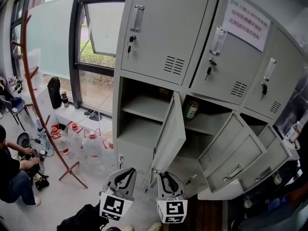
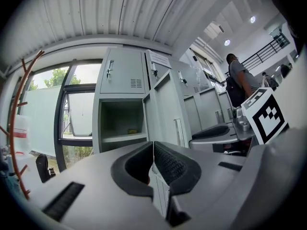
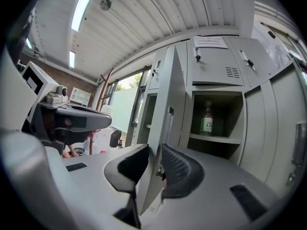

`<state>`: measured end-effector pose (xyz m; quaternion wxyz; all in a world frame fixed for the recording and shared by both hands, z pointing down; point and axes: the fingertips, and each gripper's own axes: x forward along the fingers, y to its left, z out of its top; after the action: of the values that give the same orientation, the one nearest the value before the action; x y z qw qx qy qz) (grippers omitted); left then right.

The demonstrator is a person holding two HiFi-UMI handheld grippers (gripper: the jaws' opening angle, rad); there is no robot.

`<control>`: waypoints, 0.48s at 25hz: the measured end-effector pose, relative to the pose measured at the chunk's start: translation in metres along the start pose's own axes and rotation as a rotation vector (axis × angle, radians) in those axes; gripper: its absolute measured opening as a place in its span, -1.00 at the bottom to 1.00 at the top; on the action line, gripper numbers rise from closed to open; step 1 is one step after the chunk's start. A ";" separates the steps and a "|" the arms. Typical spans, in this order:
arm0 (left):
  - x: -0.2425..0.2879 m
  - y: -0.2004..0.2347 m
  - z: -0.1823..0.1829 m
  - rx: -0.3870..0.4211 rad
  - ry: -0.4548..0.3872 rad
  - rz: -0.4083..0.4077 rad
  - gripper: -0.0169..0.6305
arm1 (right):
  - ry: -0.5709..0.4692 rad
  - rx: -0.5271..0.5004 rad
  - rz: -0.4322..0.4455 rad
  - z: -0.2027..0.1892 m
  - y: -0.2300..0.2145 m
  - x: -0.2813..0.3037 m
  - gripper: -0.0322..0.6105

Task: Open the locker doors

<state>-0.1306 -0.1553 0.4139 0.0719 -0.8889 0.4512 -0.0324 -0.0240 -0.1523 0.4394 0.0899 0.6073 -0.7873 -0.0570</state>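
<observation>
A grey bank of lockers (image 1: 192, 57) has its three upper doors shut and its lower doors swung out. The lower left door (image 1: 172, 136) stands open edge-on toward me. My right gripper (image 1: 167, 177) is at that door's lower corner. In the right gripper view, the door's edge (image 3: 160, 128) runs down between the two pads of the right gripper (image 3: 154, 150), which are closed on it. My left gripper (image 1: 125, 174) hangs just left of it, away from the lockers. Its pads meet with nothing between them, as the left gripper view shows (image 2: 152, 145).
A green bottle (image 1: 191, 109) stands on the middle compartment's shelf. Two more open doors (image 1: 231, 153) jut out low on the right. A red coat stand (image 1: 38, 95), water bottles (image 1: 77, 138) and a crouching person (image 1: 12, 172) fill the floor at left.
</observation>
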 end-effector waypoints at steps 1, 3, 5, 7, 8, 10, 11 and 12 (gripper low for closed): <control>0.001 -0.001 0.000 0.001 0.000 -0.003 -0.87 | -0.001 0.002 -0.001 0.000 -0.001 0.000 -0.59; 0.002 -0.003 0.000 0.003 0.000 -0.008 -0.87 | -0.007 0.003 -0.007 0.001 -0.002 -0.001 -0.59; 0.001 -0.004 0.000 0.006 -0.003 -0.011 -0.87 | -0.023 0.013 -0.026 0.004 -0.005 -0.006 -0.62; 0.000 -0.003 0.000 0.009 -0.003 -0.014 -0.87 | -0.043 0.028 -0.057 0.008 -0.011 -0.014 -0.63; 0.000 -0.003 0.000 0.010 -0.004 -0.015 -0.87 | -0.051 0.034 -0.075 0.010 -0.016 -0.018 -0.65; -0.001 -0.004 0.001 0.012 -0.006 -0.020 -0.87 | -0.061 0.037 -0.109 0.011 -0.025 -0.028 -0.67; -0.001 -0.005 0.001 0.013 -0.007 -0.024 -0.87 | -0.062 0.037 -0.126 0.011 -0.030 -0.034 -0.68; -0.001 -0.006 0.002 0.014 -0.008 -0.029 -0.87 | -0.063 0.037 -0.142 0.010 -0.034 -0.039 -0.68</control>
<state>-0.1263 -0.1504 0.4134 0.0794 -0.8949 0.4380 -0.0328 0.0153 -0.1234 0.4198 0.0497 0.6609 -0.7457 -0.0678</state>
